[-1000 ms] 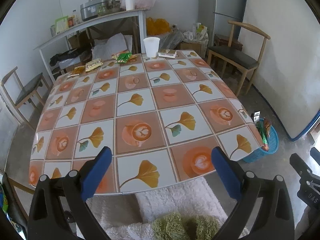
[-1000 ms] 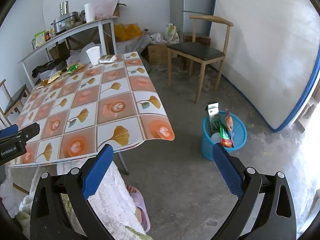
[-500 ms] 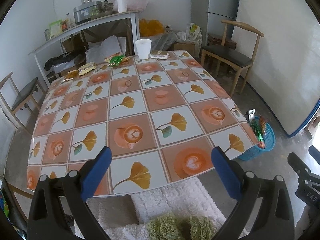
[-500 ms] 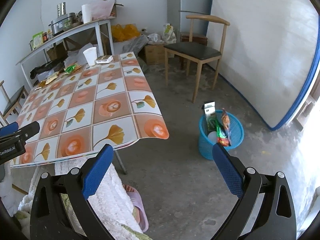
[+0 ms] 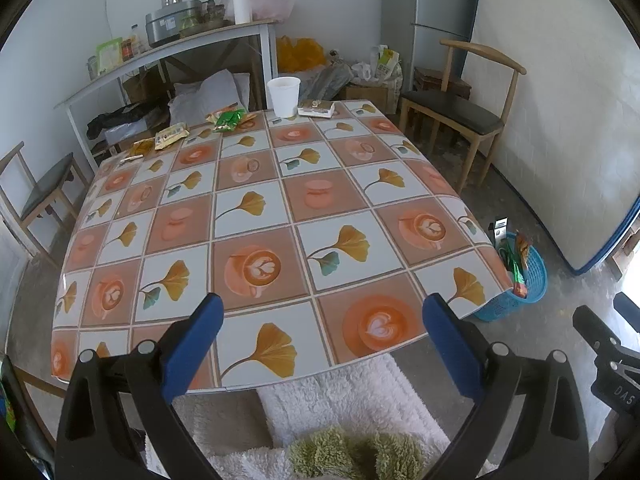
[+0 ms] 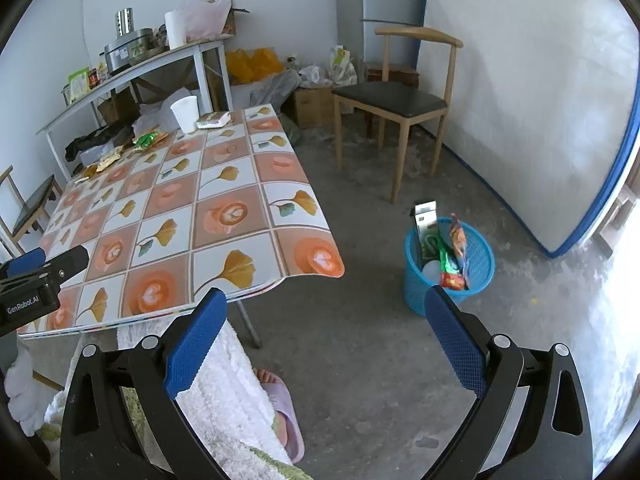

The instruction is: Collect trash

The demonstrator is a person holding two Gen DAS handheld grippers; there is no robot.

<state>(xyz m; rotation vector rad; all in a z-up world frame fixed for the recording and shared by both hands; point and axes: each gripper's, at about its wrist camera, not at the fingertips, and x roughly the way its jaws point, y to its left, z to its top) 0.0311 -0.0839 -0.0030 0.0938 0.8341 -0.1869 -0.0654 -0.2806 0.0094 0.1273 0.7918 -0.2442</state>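
A patterned table (image 5: pixel 256 216) (image 6: pixel 176 216) carries trash along its far edge: a white paper cup (image 5: pixel 283 96) (image 6: pixel 185 114), a flat snack box (image 5: pixel 316 107) (image 6: pixel 213 119), a green wrapper (image 5: pixel 229 119) (image 6: pixel 146 139) and yellow wrappers (image 5: pixel 171 135) (image 6: pixel 109 159). A blue basket (image 6: pixel 450 266) (image 5: pixel 520 280) on the floor right of the table holds several wrappers and a carton. My left gripper (image 5: pixel 320 324) hangs open over the table's near edge, far from the trash. My right gripper (image 6: pixel 326 320) is open above bare floor, left of the basket.
A wooden chair (image 6: pixel 394 98) stands at the back right, another chair (image 5: pixel 44 184) at the left. A cluttered shelf (image 5: pixel 168 46) and bags line the back wall. A white panel (image 6: pixel 540 100) leans at the right. A person's fluffy robe (image 6: pixel 224 384) and slippered foot (image 6: pixel 286 416) are below.
Both grippers have drawn back and slightly lower from the table. They stay open and empty. Nothing on the table moved.
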